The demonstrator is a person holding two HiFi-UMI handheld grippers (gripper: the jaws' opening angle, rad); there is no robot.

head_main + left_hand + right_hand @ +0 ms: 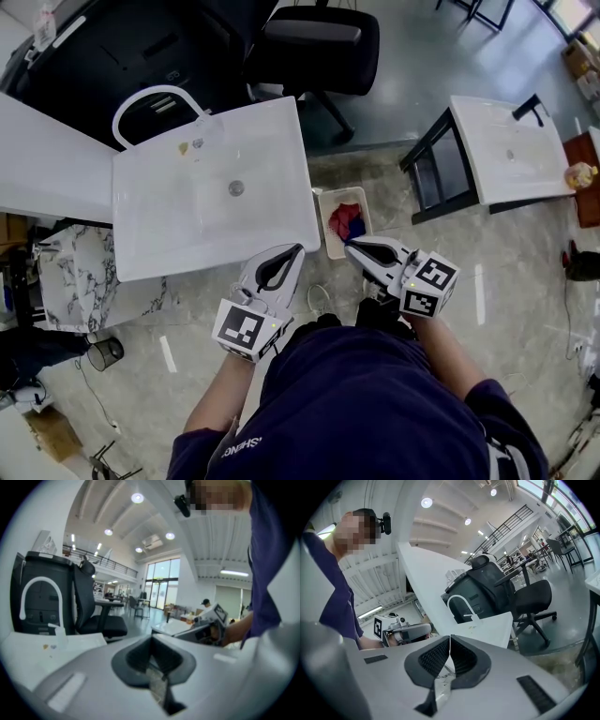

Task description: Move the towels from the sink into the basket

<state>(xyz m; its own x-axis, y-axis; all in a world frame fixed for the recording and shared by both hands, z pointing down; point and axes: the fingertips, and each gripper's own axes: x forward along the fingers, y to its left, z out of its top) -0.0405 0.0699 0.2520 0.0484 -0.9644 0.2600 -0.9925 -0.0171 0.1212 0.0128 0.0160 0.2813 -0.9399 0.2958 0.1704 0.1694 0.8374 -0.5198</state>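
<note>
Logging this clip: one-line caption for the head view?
Both shut and empty, left gripper and right gripper hover by the basket of towels; sink holds none.

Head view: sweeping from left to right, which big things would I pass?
Marble-patterned cabinet → white sink → basket holding red and blue towels → second white sink

**Lower frame, head view.** Person in a dark navy short-sleeved shirt (pixel 361 403), with white lettering (pixel 242 448) at lower left (too small to read). Left gripper (pixel 297 249) and right gripper (pixel 350 244): pale grey shells, black ribbed pads (pixel 433 657), each bearing a cube (pixel 246 330) with black-and-white square markers.
</note>
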